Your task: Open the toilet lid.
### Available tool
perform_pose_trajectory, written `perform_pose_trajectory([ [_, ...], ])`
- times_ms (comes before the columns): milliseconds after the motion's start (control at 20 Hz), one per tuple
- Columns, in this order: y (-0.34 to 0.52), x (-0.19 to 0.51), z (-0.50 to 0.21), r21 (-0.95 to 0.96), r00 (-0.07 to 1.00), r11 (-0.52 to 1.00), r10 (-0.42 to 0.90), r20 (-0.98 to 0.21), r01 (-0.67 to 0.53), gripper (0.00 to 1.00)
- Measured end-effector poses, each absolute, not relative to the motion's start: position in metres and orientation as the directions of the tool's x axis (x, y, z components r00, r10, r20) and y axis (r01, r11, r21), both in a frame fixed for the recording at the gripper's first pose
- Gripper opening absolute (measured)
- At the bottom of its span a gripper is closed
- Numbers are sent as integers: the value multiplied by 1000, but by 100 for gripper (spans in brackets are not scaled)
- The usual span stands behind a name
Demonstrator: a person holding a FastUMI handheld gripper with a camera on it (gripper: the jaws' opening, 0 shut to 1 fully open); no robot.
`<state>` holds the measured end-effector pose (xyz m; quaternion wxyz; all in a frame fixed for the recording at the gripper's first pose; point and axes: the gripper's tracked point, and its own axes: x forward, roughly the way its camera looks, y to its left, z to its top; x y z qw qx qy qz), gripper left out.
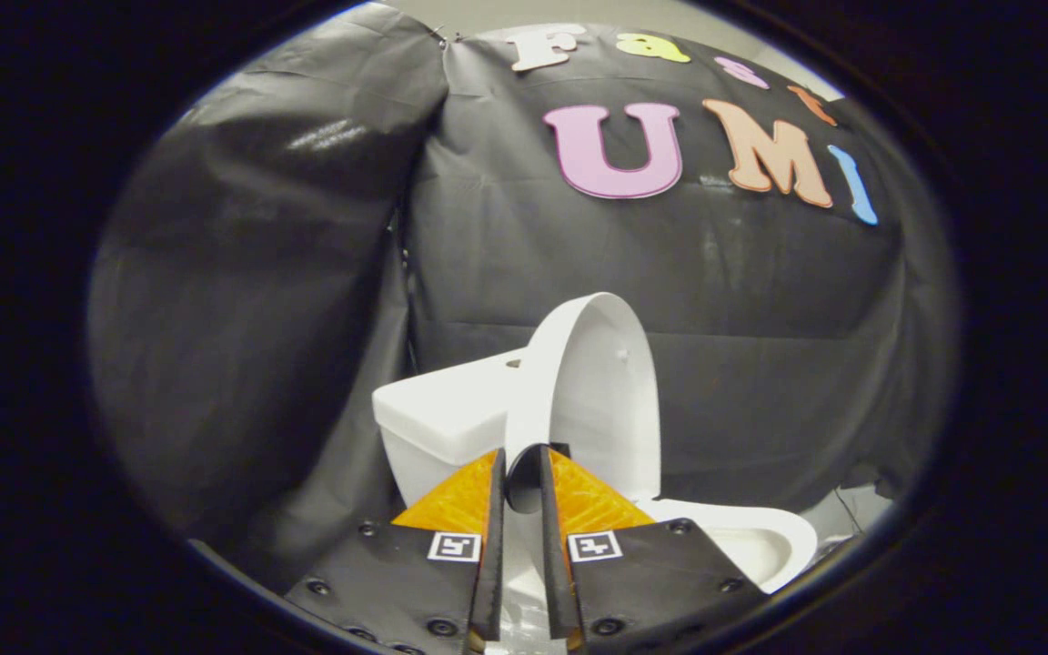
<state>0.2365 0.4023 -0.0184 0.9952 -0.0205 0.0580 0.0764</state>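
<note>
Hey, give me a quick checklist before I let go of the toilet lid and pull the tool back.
1. Lid raised: ok, it stands upright, clear of the bowl.
2. Lid resting against the tank: cannot tell, the contact is hidden behind the lid.
3. Tool position: ok, its fingers straddle the lid's lower edge.
4. Grip state: cannot tell; the fingers are nearly together with a narrow gap, but pressure on the lid is not visible.
5. Lid likely to stay up once released: cannot tell, though it looks near vertical.
6. Retreat path: ok, nothing sits beside the fingers.
</note>
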Motion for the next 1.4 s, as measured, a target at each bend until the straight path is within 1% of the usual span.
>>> perform_pose_trajectory([
  [300, 386, 218, 13, -61, 977, 976, 205, -51, -208, 63],
  [350, 377, 216, 19, -67, 979, 977, 202, -40, -204, 63],
  [650, 277, 206, 37, -45, 997, 996, 82, -8, -82, 62],
  [800, 218, 194, 36, -35, 1000, 999, 9, 1, -9, 62],
  [1000, 149, 172, 24, -40, 997, 997, -69, -20, 68, 62],
  [1150, 114, 153, 15, -42, 997, 997, -63, -36, 62, 62],
  [1400, 58, 125, -13, -62, 991, 996, -75, -111, 68, 62],
])
